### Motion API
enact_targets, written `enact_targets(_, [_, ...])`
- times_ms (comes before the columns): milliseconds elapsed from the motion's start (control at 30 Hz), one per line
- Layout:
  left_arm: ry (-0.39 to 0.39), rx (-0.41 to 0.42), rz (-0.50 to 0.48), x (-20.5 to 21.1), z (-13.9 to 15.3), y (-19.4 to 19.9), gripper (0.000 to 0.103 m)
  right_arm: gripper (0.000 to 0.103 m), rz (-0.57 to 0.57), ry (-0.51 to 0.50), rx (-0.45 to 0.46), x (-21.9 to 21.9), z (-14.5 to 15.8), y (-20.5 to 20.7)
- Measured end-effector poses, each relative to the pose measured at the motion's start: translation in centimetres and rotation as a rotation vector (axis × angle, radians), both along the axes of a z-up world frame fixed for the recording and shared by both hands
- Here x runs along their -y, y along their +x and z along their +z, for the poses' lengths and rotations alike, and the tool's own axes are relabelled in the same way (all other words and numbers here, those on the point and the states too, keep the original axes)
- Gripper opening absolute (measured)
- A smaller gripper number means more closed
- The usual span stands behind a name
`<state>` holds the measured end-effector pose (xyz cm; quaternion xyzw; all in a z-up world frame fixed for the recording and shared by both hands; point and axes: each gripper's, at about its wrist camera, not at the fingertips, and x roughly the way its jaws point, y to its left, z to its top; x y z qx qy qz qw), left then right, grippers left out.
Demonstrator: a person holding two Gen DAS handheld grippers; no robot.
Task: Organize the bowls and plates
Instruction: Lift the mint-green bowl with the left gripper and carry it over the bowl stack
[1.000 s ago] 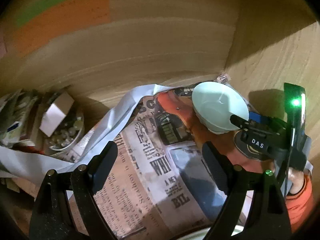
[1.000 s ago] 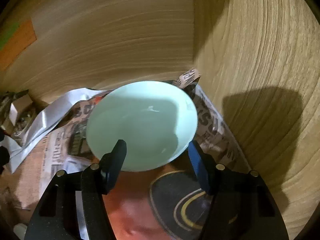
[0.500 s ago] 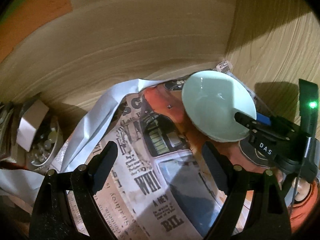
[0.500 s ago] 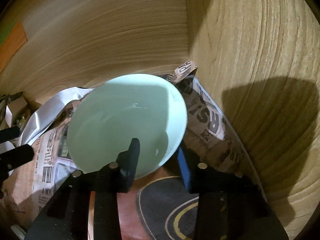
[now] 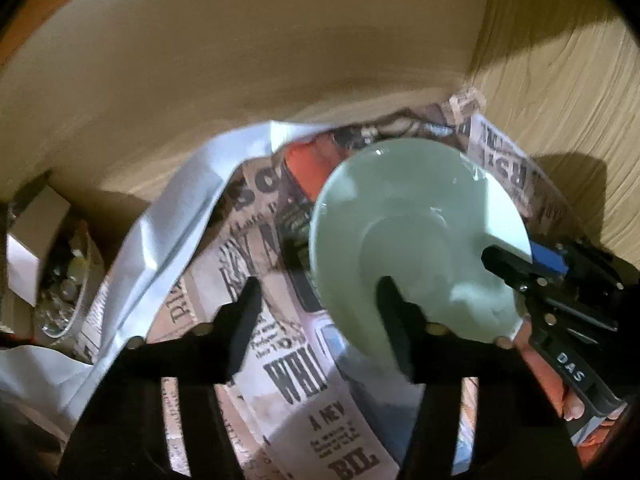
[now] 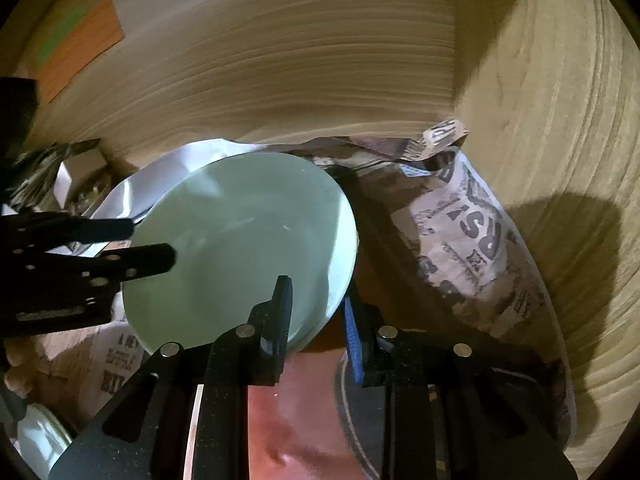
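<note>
One bowl [image 6: 240, 248] now lifted, tilted leftward, right gripper [image 6: 316, 312].

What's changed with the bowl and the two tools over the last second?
The right tool, open around the pale green bowl a second ago, has shut on its rim and tipped it up. The left tool has moved in beside the bowl, jaws open. The newspaper liner and the jar stayed put.

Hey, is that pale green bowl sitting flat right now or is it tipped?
Tipped. The pale green bowl is held by its rim in the right gripper, its opening tilted toward the left gripper, clear of the newspaper.
</note>
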<state>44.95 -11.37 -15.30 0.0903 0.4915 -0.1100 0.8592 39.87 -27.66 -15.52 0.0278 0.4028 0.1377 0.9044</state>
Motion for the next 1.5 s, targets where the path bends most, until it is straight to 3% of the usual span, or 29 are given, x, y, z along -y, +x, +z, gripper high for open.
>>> enact_targets(233, [-0.029,-0.08,-0.023,-0.1,-1.8,0.5,0.017,0.022,0.034,0.018,0.0,0.1,0.0,-0.4])
enact_targets(533, [-0.008,-0.067,-0.041,0.1,-1.5,0.2,0.017,0.022,0.034,0.032,-0.011,0.1,0.3,-0.6])
enact_targets(767, [-0.006,-0.012,-0.054,0.0,0.6,-0.8,0.017,0.022,0.024,0.042,0.039,0.3,1.9,-1.6])
enact_targets(1500, [-0.137,0.156,-0.03,-4.2,8.1,-9.3,0.017,0.022,0.058,0.062,0.227,-1.8,9.2,-8.4])
